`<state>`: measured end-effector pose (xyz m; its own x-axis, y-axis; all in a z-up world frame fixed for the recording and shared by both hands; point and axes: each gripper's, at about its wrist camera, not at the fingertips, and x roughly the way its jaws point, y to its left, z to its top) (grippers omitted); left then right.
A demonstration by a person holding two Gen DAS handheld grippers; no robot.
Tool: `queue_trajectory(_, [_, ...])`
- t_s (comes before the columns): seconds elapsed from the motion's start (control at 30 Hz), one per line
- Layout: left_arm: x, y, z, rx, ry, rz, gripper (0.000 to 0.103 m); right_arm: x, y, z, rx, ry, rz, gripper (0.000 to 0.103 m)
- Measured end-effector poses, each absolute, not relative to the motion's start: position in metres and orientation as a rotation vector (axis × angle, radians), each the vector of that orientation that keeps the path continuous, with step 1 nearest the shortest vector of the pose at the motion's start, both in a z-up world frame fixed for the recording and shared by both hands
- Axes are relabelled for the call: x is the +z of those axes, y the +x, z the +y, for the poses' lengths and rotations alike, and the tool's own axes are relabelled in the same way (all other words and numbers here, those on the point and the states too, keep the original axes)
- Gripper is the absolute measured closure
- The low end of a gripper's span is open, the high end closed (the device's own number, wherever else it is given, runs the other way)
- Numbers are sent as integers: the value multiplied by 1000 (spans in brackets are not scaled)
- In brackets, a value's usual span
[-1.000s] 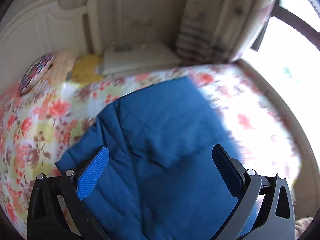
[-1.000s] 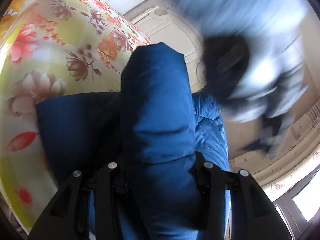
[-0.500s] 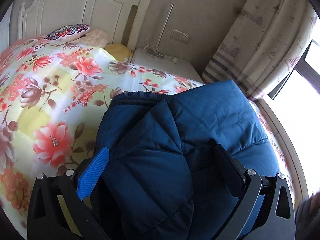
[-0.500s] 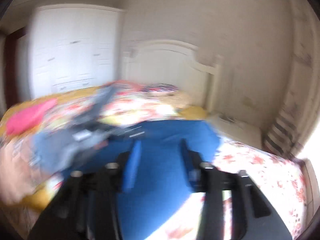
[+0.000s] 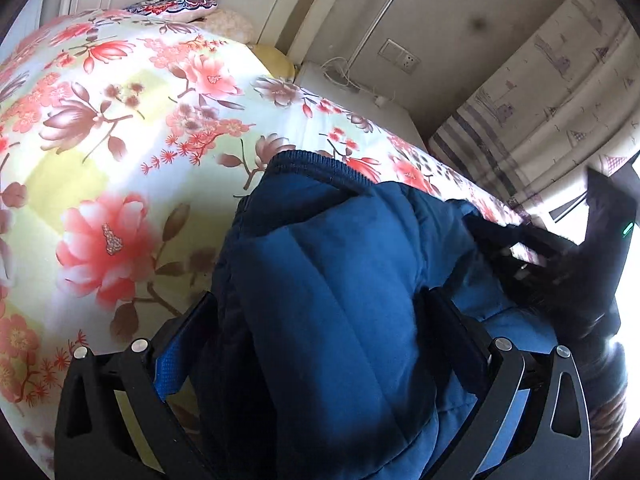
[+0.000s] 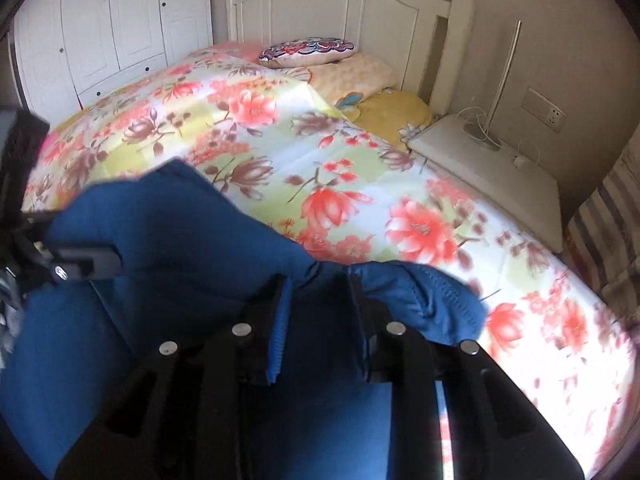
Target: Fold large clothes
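Note:
A dark blue quilted jacket [image 5: 328,240] lies bunched on the flowered bedspread [image 5: 100,140]. My left gripper [image 5: 320,296] is lowered over it, jaws wide, with a thick fold filling most of the gap. Its left pad [image 5: 172,360] shows bare, so I read it as open. In the right wrist view the jacket [image 6: 180,232] spreads to the left and below. My right gripper [image 6: 316,280] has narrow jaws pinching the jacket's edge beside a ribbed cuff [image 6: 440,296]. The right gripper [image 5: 520,248] shows blurred at the jacket's right side. A finger of the left gripper [image 6: 84,266] rests on the jacket.
The bedspread [image 6: 320,152] runs back to patterned pillows [image 6: 308,50] and a white headboard [image 6: 340,0]. A white nightstand [image 6: 480,176] with cables stands right of the bed, a curtain [image 5: 540,100] beyond it. White wardrobe doors [image 6: 100,20] are at the far left.
My right gripper swung away from holding the sleeve upright and now sits low at the jacket's edge with narrower jaws. The left gripper rolled and sank over the jacket, now bunched thicker between its fingers.

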<state>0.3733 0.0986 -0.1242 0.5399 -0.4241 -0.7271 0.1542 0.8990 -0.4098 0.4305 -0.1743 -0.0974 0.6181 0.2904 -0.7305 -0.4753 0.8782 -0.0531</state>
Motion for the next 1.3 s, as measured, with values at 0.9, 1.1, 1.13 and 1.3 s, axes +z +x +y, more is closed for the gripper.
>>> queue_trajectory(0.9, [-81, 316, 148, -188, -403, 709, 4, -79, 421, -111, 374, -483, 856, 49])
queue_trajectory(1.1, [-50, 231, 156, -211, -287, 599, 4, -45, 353, -113, 455, -408, 724, 32])
queue_trajectory(1.13, [-50, 220, 149, -232, -243, 602, 4, -41, 337, -120, 471, -356, 703, 32])
queue_trajectory(1.3, [-89, 204, 115, -262, -58, 725, 4, -54, 256, -142, 499, -270, 657, 27])
